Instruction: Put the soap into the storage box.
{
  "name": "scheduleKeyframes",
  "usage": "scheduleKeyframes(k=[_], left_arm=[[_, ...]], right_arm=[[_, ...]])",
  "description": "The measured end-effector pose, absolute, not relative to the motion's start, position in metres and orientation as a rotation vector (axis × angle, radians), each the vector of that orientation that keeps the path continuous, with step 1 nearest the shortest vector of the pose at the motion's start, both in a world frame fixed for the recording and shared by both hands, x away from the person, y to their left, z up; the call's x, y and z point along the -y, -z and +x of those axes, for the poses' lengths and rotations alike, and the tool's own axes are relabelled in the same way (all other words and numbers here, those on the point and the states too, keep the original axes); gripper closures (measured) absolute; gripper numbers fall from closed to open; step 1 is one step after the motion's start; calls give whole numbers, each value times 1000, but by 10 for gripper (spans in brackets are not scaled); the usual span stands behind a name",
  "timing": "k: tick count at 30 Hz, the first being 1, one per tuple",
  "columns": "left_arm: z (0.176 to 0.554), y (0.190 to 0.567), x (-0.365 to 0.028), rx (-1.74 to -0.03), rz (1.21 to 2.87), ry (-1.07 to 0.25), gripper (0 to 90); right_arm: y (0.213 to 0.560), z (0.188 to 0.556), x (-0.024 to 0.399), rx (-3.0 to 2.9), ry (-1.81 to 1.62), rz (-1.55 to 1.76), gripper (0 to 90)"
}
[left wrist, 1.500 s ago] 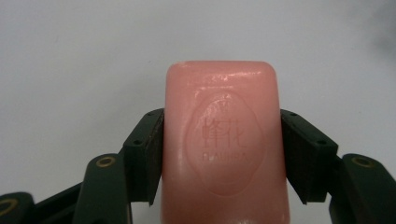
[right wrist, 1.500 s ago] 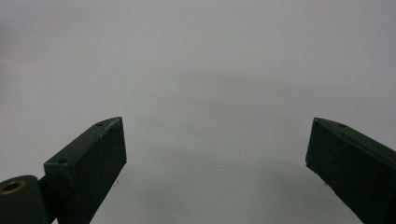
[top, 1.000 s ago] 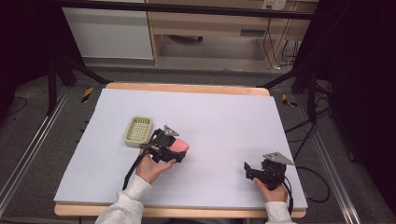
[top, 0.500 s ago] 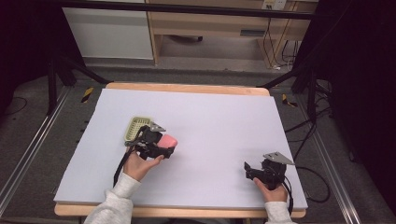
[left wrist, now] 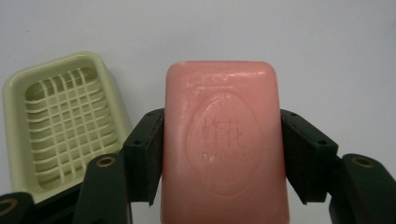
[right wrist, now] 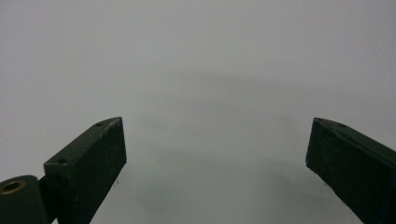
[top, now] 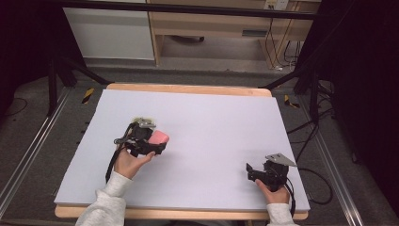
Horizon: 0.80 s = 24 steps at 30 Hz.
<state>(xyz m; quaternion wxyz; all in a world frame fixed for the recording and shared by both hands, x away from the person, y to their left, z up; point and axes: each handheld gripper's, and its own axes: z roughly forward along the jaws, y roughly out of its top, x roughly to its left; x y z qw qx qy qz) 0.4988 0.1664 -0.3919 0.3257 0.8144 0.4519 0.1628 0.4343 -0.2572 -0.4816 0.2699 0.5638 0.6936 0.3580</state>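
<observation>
The left gripper [top: 157, 143] is sitting left of centre in the high view, its jaws clamping a pink soap [top: 158, 137] by its long sides. In the left gripper view the soap [left wrist: 224, 144] is filling the middle of the frame, standing between the two black jaws, each pressing flat against one edge; its face is showing an embossed oval with characters and faint lettering under them. A pale green soap dish [left wrist: 65, 121] with a grid floor is lying at the left of that view, just beside the left jaw and the soap, and nothing is lying in the part of it that shows. In the high view the dish [top: 141, 121] is peeking out at the upper edge of the left gripper, mostly hidden by it. The right gripper [top: 251, 170] is resting at the lower right of the high view, well apart from the soap, held by the person's right hand [top: 273, 194]. In the right gripper view its jaws are spreading wide with nothing between them, over the bare table [right wrist: 210, 70]. The table [top: 221, 117] is covered by a pale sheet.
</observation>
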Motion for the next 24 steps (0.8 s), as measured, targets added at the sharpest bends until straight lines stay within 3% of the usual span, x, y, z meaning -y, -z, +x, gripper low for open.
scheduleKeyframes(k=[24], left_arm=[[524,382,-194,-1279,2067,-465,372]], right_arm=[[482,435,256,-1872,-963,1516,54]])
